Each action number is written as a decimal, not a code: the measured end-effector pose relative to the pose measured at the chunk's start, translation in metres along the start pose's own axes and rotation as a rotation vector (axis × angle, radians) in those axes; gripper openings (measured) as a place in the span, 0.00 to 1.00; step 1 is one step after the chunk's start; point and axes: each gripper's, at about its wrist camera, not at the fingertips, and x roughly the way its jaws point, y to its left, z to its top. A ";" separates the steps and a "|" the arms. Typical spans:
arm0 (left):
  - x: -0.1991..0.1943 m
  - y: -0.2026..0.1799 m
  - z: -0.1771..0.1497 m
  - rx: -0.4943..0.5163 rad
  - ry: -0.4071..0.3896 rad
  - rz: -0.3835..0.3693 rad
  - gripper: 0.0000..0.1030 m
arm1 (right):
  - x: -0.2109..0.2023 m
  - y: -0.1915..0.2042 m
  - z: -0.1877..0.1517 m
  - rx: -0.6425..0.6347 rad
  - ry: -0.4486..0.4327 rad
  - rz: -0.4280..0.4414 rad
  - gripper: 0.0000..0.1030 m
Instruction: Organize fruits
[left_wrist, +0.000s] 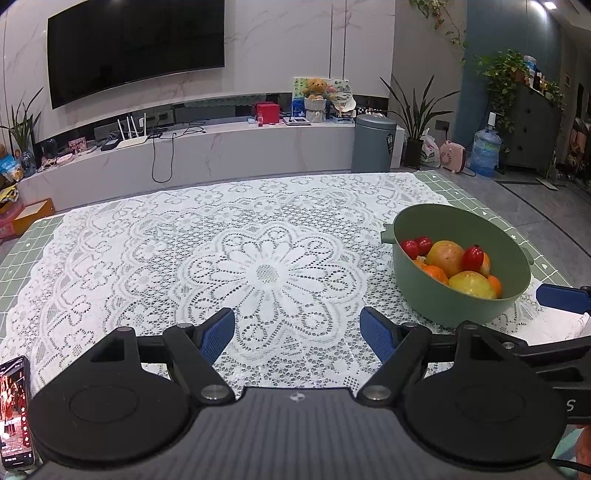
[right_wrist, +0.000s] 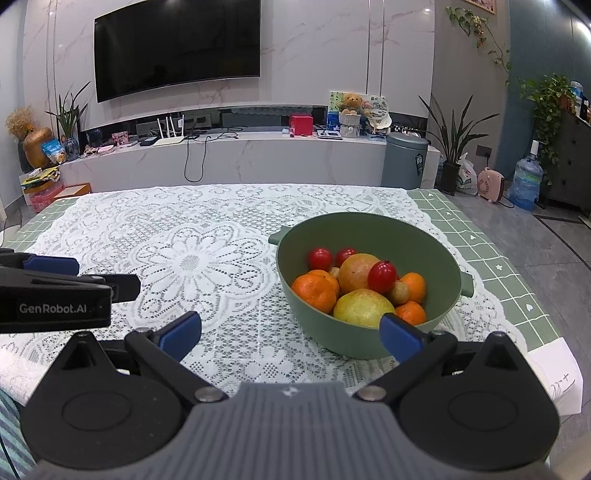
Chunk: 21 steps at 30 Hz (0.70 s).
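Note:
A green bowl stands on the right part of a table with a white lace cloth; it also shows in the left wrist view. It holds several fruits: oranges, yellow pears, red cherry tomatoes and a small tan fruit. My right gripper is open and empty just in front of the bowl. My left gripper is open and empty over the cloth, left of the bowl. The left gripper's side shows in the right wrist view.
A phone with a lit screen lies at the near left table edge. A white paper lies at the near right edge. Beyond the table are a TV wall, a low marble shelf and a grey bin.

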 end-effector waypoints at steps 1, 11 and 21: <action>0.000 0.000 0.000 0.000 0.000 0.000 0.88 | 0.000 0.000 0.000 0.000 0.001 0.000 0.96; 0.000 0.000 -0.001 0.004 0.009 0.002 0.88 | 0.002 -0.001 -0.001 0.008 0.015 -0.002 0.96; 0.002 -0.001 -0.002 0.009 0.017 0.001 0.88 | 0.004 -0.002 -0.002 0.010 0.025 -0.001 0.96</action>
